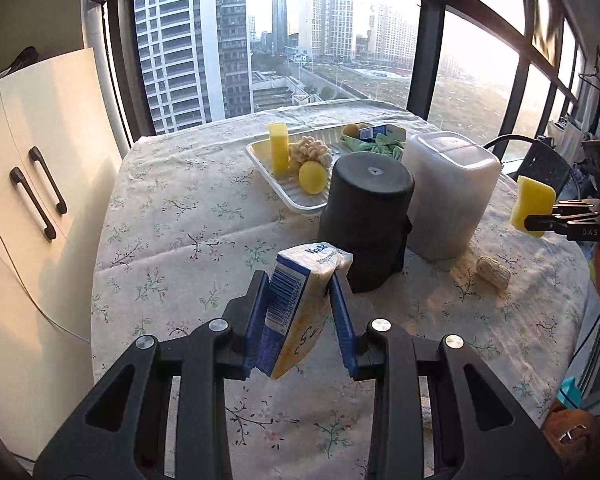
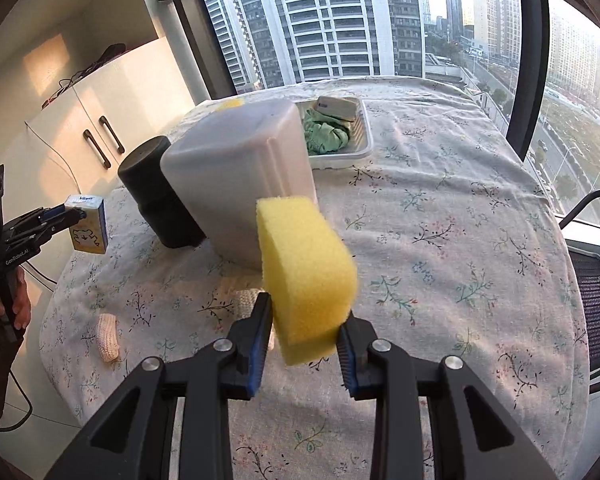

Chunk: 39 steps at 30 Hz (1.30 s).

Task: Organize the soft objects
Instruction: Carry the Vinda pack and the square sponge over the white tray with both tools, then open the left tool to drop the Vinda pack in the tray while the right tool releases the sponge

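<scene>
While aloft | left tool [image 1: 300, 280] grips tissue pack [image 1: 296, 304] upright | right tool [image 2: 305, 308] grips sponge [image 2: 306, 272] upright

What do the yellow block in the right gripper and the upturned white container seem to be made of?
Yellow block: probably foam sponge, matte, open-pored, dented where the right gripper squeezes it. White container: likely plastic, smooth and slightly translucent, with moulded ribs.

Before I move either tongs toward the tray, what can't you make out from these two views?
- Left part of the white plastic tray: right wrist view, hidden behind the translucent upturned plastic bin.
- Table behind the black cylindrical container and the bin: left wrist view, blocked.
- Small cream knitted item: too small to identify.
</scene>
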Each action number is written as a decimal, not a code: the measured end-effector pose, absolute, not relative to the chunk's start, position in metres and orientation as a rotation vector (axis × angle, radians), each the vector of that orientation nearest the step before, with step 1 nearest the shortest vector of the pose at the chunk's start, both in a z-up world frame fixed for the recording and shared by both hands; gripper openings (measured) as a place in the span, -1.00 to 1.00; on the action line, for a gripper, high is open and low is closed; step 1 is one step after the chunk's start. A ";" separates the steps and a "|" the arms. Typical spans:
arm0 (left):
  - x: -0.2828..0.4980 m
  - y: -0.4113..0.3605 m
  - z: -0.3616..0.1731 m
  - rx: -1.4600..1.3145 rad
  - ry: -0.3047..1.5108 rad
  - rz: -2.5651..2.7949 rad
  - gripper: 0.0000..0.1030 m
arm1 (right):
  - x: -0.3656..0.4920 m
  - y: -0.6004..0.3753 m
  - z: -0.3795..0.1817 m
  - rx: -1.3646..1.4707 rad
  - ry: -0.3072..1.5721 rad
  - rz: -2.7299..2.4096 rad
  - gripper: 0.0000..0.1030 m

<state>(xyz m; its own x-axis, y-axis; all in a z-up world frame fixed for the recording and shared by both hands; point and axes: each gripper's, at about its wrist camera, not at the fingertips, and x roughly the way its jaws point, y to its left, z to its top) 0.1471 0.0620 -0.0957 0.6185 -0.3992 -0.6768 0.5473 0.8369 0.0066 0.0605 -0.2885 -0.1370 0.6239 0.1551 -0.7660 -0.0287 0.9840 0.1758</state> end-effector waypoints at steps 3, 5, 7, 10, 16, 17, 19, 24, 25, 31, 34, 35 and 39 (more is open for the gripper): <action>0.162 0.068 -0.095 0.211 0.722 -0.517 -0.43 | 0.076 -0.301 -0.136 0.154 0.895 0.089 -0.36; 0.173 0.070 -0.095 0.205 0.726 -0.498 -0.43 | 0.087 -0.307 -0.136 0.149 0.901 0.079 -0.37; 0.186 0.073 -0.093 0.199 0.721 -0.468 -0.43 | 0.098 -0.314 -0.136 0.144 0.905 0.069 -0.36; 0.208 0.074 -0.088 0.179 0.710 -0.454 -0.43 | 0.116 -0.322 -0.136 0.134 0.911 0.060 -0.36; 0.253 0.070 -0.079 0.158 0.696 -0.427 -0.43 | 0.156 -0.340 -0.134 0.137 0.924 0.040 -0.36; 0.260 0.069 -0.077 0.155 0.693 -0.424 -0.43 | 0.162 -0.343 -0.133 0.133 0.924 0.036 -0.37; 0.272 0.065 -0.074 0.150 0.686 -0.423 -0.43 | 0.173 -0.346 -0.129 0.118 0.919 0.026 -0.37; 0.300 0.047 -0.065 0.128 0.676 -0.466 -0.43 | 0.204 -0.347 -0.110 0.086 0.889 0.027 -0.37; 0.305 0.041 -0.064 0.129 0.677 -0.476 -0.43 | 0.211 -0.346 -0.106 0.080 0.883 0.029 -0.37; 0.326 0.001 -0.065 0.141 0.696 -0.553 -0.43 | 0.262 -0.330 -0.084 0.078 0.867 0.107 -0.37; 0.333 -0.016 -0.072 0.129 0.735 -0.601 -0.44 | 0.289 -0.313 -0.081 0.054 0.883 0.149 -0.37; 0.335 -0.020 -0.075 0.127 0.748 -0.618 -0.44 | 0.298 -0.307 -0.082 0.037 0.890 0.156 -0.37; 0.344 -0.039 -0.092 0.159 0.804 -0.633 -0.44 | 0.332 -0.283 -0.094 -0.005 0.951 0.244 -0.37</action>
